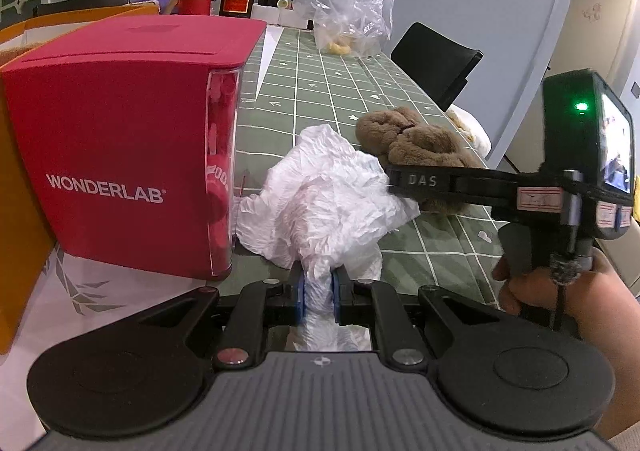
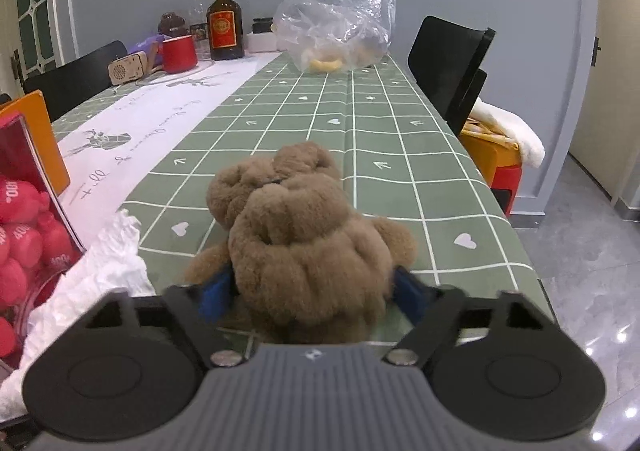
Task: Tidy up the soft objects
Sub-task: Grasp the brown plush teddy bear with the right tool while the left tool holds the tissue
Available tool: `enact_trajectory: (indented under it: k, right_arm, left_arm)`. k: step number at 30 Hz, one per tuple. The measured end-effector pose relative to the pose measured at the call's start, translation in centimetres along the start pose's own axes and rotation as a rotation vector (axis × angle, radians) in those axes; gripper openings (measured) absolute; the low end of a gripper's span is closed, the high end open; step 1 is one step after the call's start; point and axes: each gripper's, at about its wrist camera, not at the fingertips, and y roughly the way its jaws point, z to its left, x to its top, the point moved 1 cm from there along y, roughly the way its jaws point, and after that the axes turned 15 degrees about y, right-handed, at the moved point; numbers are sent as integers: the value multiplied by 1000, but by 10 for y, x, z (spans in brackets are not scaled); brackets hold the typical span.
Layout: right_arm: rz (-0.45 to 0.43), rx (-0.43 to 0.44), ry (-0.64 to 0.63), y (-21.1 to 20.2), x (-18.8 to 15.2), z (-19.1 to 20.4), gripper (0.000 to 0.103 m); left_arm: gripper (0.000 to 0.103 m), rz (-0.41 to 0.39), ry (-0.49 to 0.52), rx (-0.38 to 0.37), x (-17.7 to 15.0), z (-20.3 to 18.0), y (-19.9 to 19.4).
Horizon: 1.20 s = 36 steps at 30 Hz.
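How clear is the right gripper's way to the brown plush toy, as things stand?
Probably clear, yes. The right gripper already has the brown plush toy between its jaws, nothing in between. The crumpled white bag, held by the left gripper, lies off to the side.

A brown plush toy [image 2: 304, 243], low in the centre of the right wrist view, has thick, fuzzy, matt pile. At lower left, thin white plastic [image 1: 328, 195] is crinkled and faintly shiny. The surface [image 2: 360, 139] wears a smooth, matt green checked cloth. At left, the red box [image 1: 120, 131] looks matt, with a glossy clear panel. At the top, a clear bag [image 2: 340, 19] is wrinkled and shiny, and a glass bottle [image 2: 224, 27] gleams. The claw bodies are ribbed, matt black plastic.
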Motion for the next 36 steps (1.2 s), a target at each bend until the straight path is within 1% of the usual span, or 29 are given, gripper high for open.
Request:
enact_trajectory:
  k: [1, 3, 7, 10, 14, 15, 17, 18, 19, 20, 22, 24, 26, 28, 29, 31, 32, 33, 34, 35, 36]
  right_arm:
    - [3, 3, -5, -1, 0, 1, 57]
    - [5, 8, -14, -3, -1, 3, 54]
    - [25, 17, 7, -6, 0, 1, 50]
    - [61, 31, 38, -14, 2, -4, 49]
    - [100, 45, 45, -28, 0, -9, 49]
    - [119, 50, 40, -30, 0, -9, 50]
    - [137, 54, 41, -33, 1, -10, 64]
    - [146, 58, 52, -34, 2, -11, 77]
    - [159, 73, 70, -35, 3, -12, 85]
    - [156, 95, 93, -36, 5, -14, 86]
    - [133, 132, 147, -38, 8, -17, 97]
    - [112, 129, 163, -35, 10, -15, 99]
    - [84, 100, 134, -30, 9, -9, 100]
    - [59, 76, 81, -23, 7, 0, 100]
    - [62, 75, 45, -17, 5, 5, 100]
    - [70, 60, -41, -6, -2, 13, 101]
    - [48, 49, -79, -4, -4, 16, 101]
    - [28, 68, -93, -4, -4, 17, 90]
    - [34, 88, -65, -5, -2, 13, 68]
    - [35, 90, -21, -6, 0, 8, 67]
    - [41, 99, 16, -9, 2, 2, 62]
  left_arm:
    - [15, 1, -4, -3, 0, 0, 0]
    - [15, 1, -9, -6, 0, 2, 1]
    - [15, 2, -4, -3, 0, 2, 1]
    - [15, 5, -10, -9, 1, 3, 1]
    - [15, 11, -55, -36, 1, 11, 2]
    - [15, 11, -68, -45, 2, 13, 2]
    - [15, 14, -93, -58, 2, 17, 3]
    - [15, 15, -98, -62, 2, 19, 3]
    - [15, 13, -97, -65, 2, 20, 3]
    - [15, 10, -97, -65, 2, 20, 3]
    - [15, 6, -99, -63, 2, 19, 4]
    - [15, 5, -100, -61, 2, 18, 4]
    - [15, 6, -98, -58, 2, 17, 4]
    - [15, 3, -93, -52, 0, 16, 3]
    - [15, 0, -85, -45, 0, 15, 2]
    - [15, -10, -46, -13, -1, 7, 1]
    - [15, -13, -25, 3, -1, 4, 1]
    - [15, -17, -3, 24, -2, -1, 0]
    - [15, -20, 9, 37, -2, -3, 0]
    - [15, -22, 17, 45, -2, -5, 0]
    - [15, -24, 25, 50, -3, -6, -1]
